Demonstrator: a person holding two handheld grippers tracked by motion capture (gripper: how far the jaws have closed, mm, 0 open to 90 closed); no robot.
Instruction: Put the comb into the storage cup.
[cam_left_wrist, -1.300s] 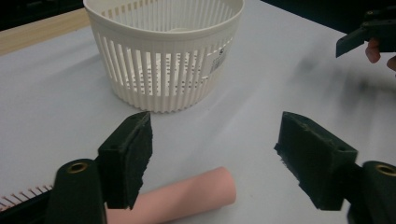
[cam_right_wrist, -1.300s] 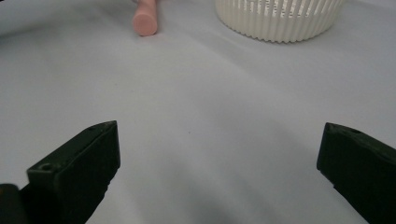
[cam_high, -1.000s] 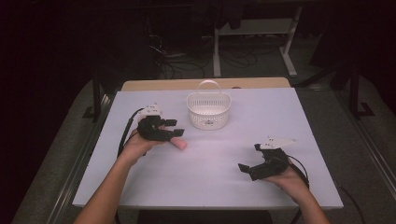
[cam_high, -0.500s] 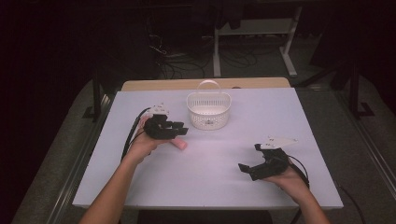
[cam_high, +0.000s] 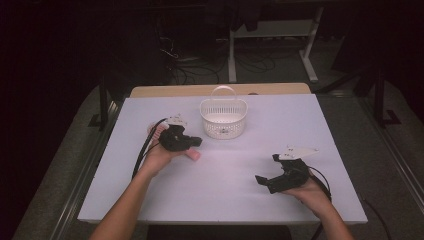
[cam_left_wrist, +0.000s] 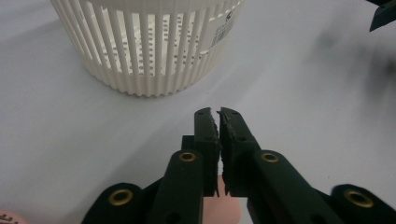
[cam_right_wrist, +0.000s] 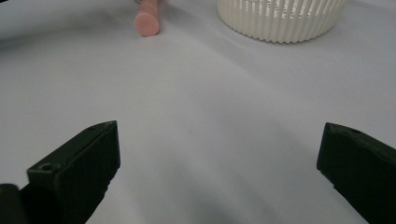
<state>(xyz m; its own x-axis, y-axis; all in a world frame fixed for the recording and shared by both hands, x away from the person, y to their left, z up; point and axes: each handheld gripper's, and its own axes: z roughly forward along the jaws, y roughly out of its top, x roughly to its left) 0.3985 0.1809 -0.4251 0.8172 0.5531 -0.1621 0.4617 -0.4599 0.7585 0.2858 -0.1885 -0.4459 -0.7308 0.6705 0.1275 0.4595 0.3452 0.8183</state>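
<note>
Two grippers work over the white table (cam_high: 320, 130), and between them we see a white slatted basket (cam_high: 223, 118) with its handle up, standing toward the far edge, and a pink cylinder (cam_high: 192, 155) lying flat near the middle-left. Our left gripper (cam_high: 196, 142) sits right over that cylinder, while our right gripper (cam_high: 261, 179) rests well apart on the near right side, so the left hand is plainly the nearer one. From the high view the cylinder's long axis runs roughly left to right across the table, its free end poking out from under the left gripper toward the right; in the right gripper view we look almost straight at that round end (cam_right_wrist: 147, 22), to the left of the basket's wall (cam_right_wrist: 280, 21). The basket lies just beyond and to the right of the left gripper, near but not touching it, so we judge the coming move to be a short carry forward and over the rim. In the left gripper view the jaws stand pressed together with no gap at the tips, and a pink patch (cam_left_wrist: 226, 210) shows low beneath them; we cannot tell whether they actually pinch the cylinder or merely lie on it. Our right gripper's jaws are spread wide and hold nothing.
</note>
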